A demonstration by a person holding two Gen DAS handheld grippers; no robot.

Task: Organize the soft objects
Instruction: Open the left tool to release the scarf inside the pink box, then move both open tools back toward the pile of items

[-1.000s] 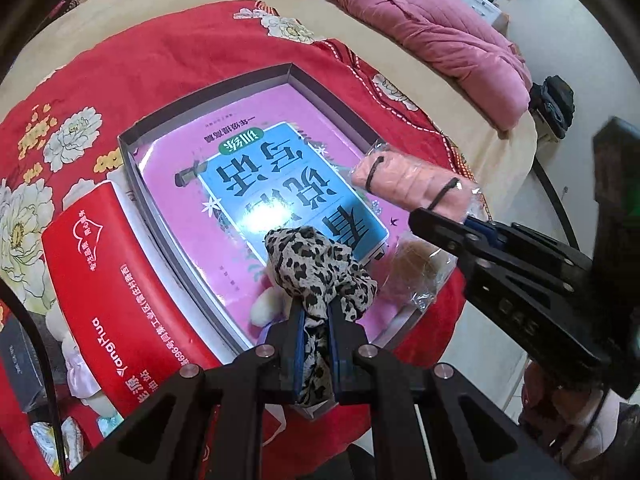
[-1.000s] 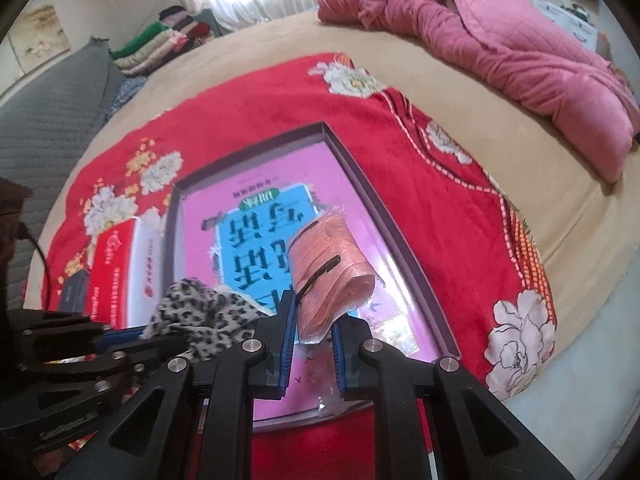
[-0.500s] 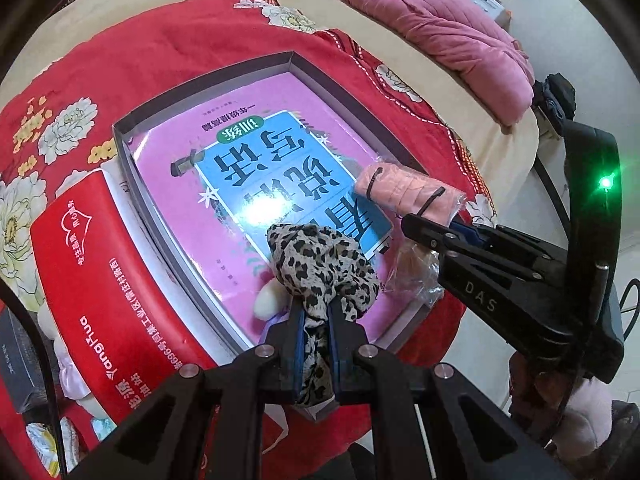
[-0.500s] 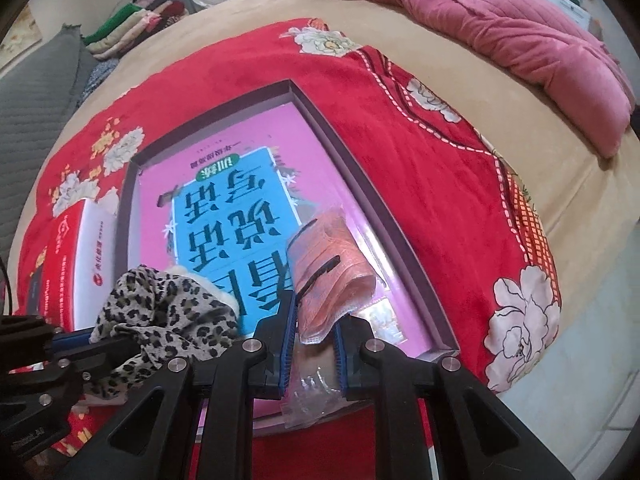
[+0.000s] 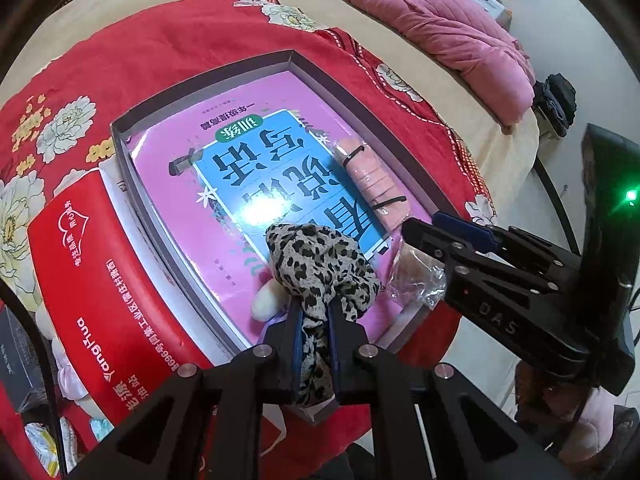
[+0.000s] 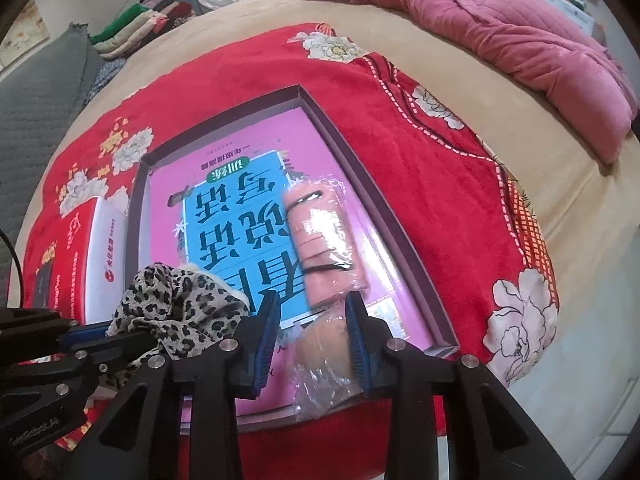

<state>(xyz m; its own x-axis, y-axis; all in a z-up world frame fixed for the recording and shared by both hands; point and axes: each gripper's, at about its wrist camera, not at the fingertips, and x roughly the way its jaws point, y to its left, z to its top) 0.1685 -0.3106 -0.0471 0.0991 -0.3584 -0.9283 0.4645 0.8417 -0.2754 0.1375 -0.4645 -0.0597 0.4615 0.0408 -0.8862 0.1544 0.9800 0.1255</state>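
Observation:
A shallow grey box with a pink and blue book inside lies on the red floral blanket. My left gripper is shut on a leopard-print cloth and holds it over the box's near end; the cloth also shows in the right wrist view. My right gripper is open, its fingers either side of the near end of a pink cloth roll in clear plastic that lies on the book along the box's right side.
A red and white carton lies left of the box. A pink quilt is bunched at the far right of the bed. Folded clothes are stacked far left. The bed edge drops off on the right.
My right gripper has opened and let the pink roll go; it now lies on the book in the box. My left gripper still holds the leopard cloth, lower over the box.

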